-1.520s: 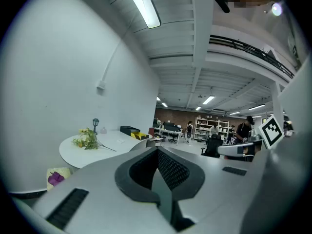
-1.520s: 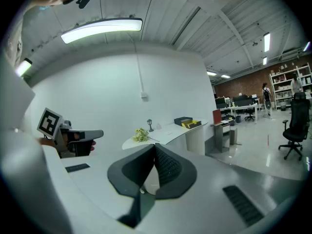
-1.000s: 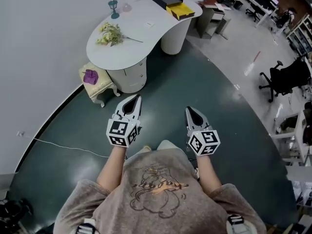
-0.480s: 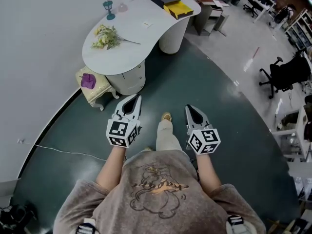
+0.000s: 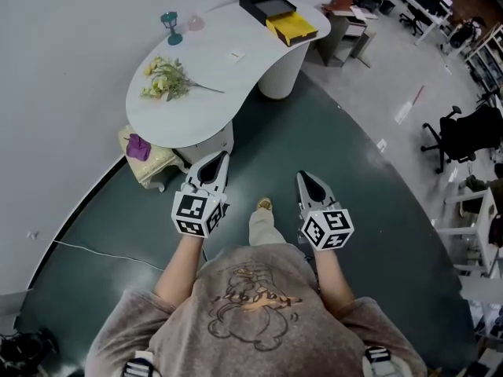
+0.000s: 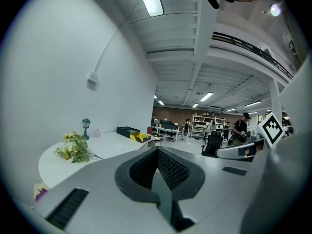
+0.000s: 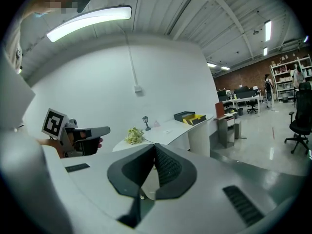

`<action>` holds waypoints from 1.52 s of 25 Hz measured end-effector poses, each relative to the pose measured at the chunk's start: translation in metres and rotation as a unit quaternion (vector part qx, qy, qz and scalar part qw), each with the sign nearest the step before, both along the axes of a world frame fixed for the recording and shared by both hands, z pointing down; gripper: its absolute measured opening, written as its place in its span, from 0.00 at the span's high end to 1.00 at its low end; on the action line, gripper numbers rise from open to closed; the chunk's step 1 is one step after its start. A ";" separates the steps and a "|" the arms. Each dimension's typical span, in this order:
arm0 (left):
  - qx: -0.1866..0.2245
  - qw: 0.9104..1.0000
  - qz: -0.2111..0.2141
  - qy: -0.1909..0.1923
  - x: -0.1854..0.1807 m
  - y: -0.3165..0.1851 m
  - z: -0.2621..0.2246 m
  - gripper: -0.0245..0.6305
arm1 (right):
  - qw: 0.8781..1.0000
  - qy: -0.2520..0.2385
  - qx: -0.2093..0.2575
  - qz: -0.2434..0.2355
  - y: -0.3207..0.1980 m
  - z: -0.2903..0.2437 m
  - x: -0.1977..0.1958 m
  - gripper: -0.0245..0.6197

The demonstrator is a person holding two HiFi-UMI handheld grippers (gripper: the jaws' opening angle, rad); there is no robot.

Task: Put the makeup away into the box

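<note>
Left claw (image 5: pixel 219 160) and right claw (image 5: pixel 303 178) both closed, empty; box (image 5: pixel 271 5) on white tabletop (image 5: pixel 236 81) ahead.

Both forearms reach forward, side by side. The left gripper (image 5: pixel 219 159) and right gripper (image 5: pixel 303 177) point ahead, each with jaws pressed together on nothing.

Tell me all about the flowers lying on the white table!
The flowers are a small loose bunch of pale yellow and cream blooms with green leaves. They lie flat on the white table, toward its wide rounded end, with thin stems pointing at the table's middle. Only the tabletop touches them.
</note>
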State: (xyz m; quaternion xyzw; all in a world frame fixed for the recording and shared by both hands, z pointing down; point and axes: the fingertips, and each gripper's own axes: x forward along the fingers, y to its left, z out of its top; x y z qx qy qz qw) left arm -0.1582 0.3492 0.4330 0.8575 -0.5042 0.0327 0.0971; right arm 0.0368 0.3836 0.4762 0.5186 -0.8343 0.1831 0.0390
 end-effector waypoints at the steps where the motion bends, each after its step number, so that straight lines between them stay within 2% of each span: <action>1: -0.001 1.000 -0.001 0.000 0.002 -0.010 -0.001 0.93 | 1.000 -0.004 -0.001 -0.002 -0.011 -0.002 0.001 0.96; 15: -0.008 0.999 -0.049 -0.003 0.030 -0.148 -0.011 0.93 | 0.999 -0.016 -0.005 -0.040 -0.156 -0.012 0.036 0.96; 20: -0.013 0.997 -0.070 -0.004 0.034 -0.176 -0.008 0.93 | 0.998 -0.018 -0.013 -0.058 -0.192 -0.005 0.046 0.96; 27: -0.006 0.995 -0.094 -0.014 0.028 -0.211 -0.009 0.93 | 0.997 -0.016 -0.016 -0.079 -0.232 0.004 0.041 0.96; 38: -0.010 0.995 -0.095 -0.013 0.022 -0.289 -0.003 0.93 | 0.996 -0.020 -0.020 -0.085 -0.312 0.011 0.034 0.96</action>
